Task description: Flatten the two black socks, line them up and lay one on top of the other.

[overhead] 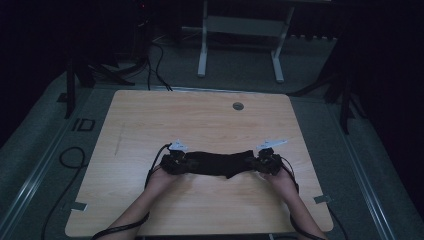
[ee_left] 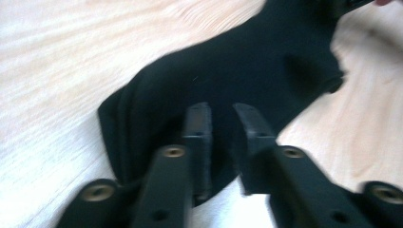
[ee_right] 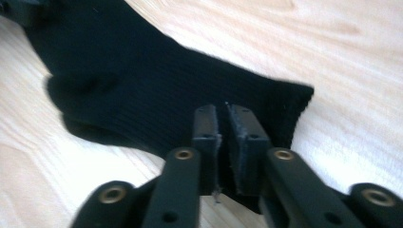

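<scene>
A black sock lies stretched out flat, left to right, on the wooden table near its front edge. My left gripper is at the sock's left end and my right gripper at its right end, each held by a hand. In the left gripper view the left gripper has its jaws a little apart, low over the sock. In the right gripper view the right gripper shows a narrow gap between its jaws, over the ribbed cuff end of the sock.
A round cable hole sits in the table's far middle. Cables lie on the floor at the left. The white legs of another desk stand beyond the far edge. The room around is dark.
</scene>
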